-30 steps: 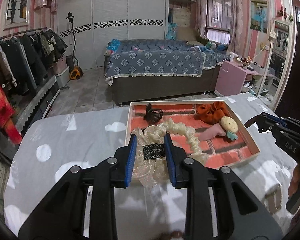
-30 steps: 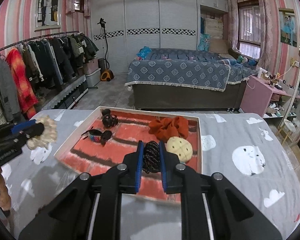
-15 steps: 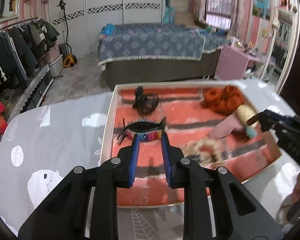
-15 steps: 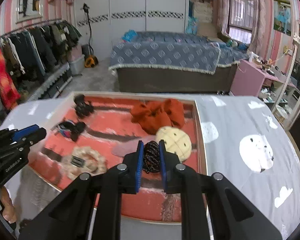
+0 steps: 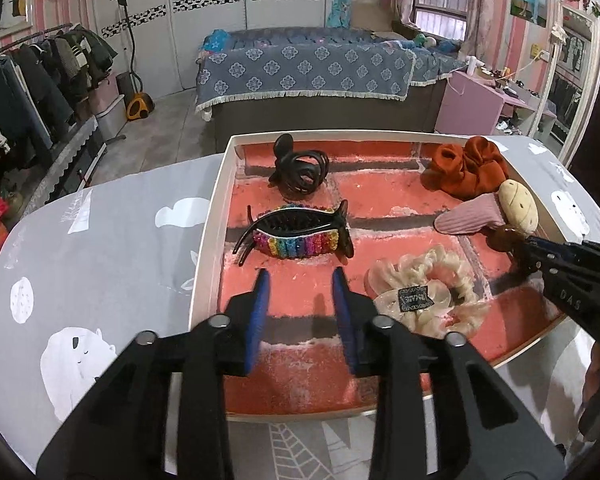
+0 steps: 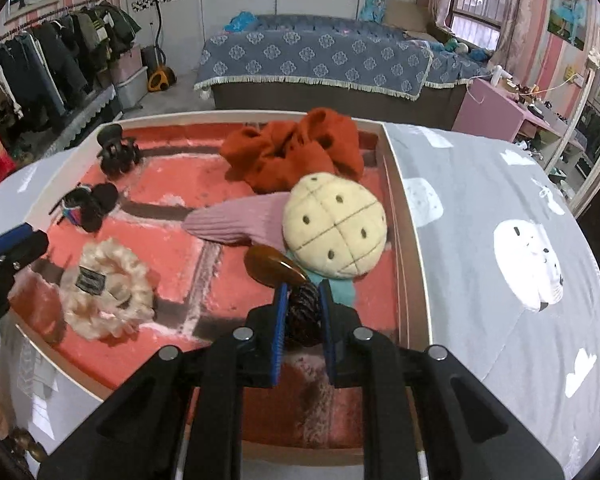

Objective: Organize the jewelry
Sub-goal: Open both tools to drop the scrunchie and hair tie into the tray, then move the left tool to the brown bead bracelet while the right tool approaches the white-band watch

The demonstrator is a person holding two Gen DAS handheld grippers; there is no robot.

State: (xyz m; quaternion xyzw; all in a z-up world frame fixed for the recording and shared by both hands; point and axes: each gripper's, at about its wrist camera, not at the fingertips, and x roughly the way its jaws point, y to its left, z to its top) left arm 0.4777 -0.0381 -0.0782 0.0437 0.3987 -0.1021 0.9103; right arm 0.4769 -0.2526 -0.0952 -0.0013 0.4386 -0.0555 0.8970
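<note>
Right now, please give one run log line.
left gripper: jaws just opening, empty | cream scrunchie: in tray | right gripper: shut on dark hair tie

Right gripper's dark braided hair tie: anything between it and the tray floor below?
Nothing visible. The right gripper, shut on the dark braided hair tie, hangs over bare red tray floor. The amber clip and plush clip lie just beyond.
</note>
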